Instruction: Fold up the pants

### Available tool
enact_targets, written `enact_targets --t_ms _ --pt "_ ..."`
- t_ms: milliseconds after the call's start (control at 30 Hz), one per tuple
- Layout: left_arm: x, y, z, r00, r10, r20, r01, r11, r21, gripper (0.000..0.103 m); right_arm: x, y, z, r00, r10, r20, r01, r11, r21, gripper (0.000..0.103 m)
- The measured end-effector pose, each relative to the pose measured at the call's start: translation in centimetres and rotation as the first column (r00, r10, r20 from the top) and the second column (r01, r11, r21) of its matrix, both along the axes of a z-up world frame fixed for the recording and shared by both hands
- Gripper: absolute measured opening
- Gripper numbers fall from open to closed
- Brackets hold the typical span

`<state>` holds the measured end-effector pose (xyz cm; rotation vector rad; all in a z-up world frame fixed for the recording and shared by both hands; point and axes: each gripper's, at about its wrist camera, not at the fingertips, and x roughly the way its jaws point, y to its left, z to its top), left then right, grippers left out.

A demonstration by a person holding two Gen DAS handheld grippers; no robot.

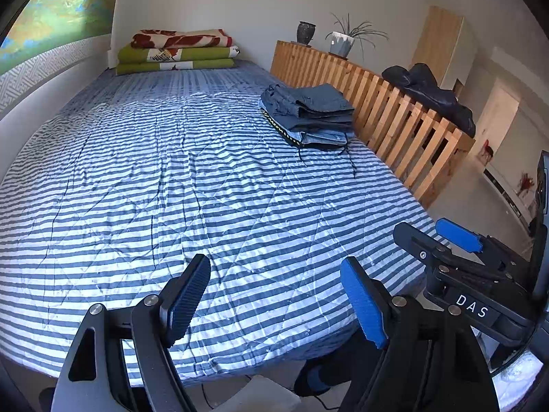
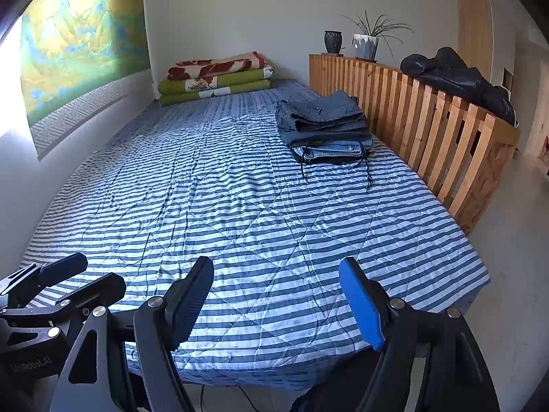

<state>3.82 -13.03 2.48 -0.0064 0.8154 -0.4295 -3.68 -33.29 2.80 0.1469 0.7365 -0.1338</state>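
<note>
Left wrist view: left gripper [image 1: 274,298] jaws spread wide, nothing between them, hovering over the near edge of the bed [image 1: 171,189]. Right gripper [image 1: 442,237] shows at the right, also spread and empty, over the bed's near right corner. Right wrist view confirms: right gripper [image 2: 276,298] jaws apart with only striped quilt behind them, left gripper [image 2: 72,274] at the near left edge.

Pants stack [image 1: 308,116] sits folded at the far right of the bed, just beside the wooden slat rail [image 1: 394,116]. Several pairs piled, dark denim on top, lighter jeans underneath, drawstrings trailing onto the quilt toward the near side. Well apart from both grippers.

Striped quilt between grippers and stack is bare, wrinkled, nothing in the way.

Around: folded blankets [image 1: 178,51] against the far wall, green and red pattern. Dark vase [image 1: 306,32] and potted plant [image 1: 343,41] on top of the rail's far end. Black jacket [image 1: 432,92] draped over the rail further right. Wall hanging [image 2: 79,44] on the left wall. A cable on the floor under the near bed edge.
</note>
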Motion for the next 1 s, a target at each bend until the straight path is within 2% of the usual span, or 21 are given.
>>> enact_targets --t_ms 367,467,1000 --pt "0.0 -0.09 -0.29 1.0 -0.005 -0.004 0.005 1.0 -0.002 0.083 0.06 0.23 -0.24 1.0 0.001 -0.008 -0.001 1.0 -0.001 0.072" --pt "0.01 0.02 -0.31 1.0 -0.005 -0.003 0.005 1.0 -0.003 0.086 0.12 0.3 -0.31 1.0 0.006 -0.011 -0.006 1.0 -0.001 0.072" --pt "0.21 0.03 -0.47 1.0 -0.006 -0.003 0.006 1.0 -0.003 0.087 0.38 0.5 -0.6 1.0 0.01 -0.022 -0.01 1.0 0.005 0.072"
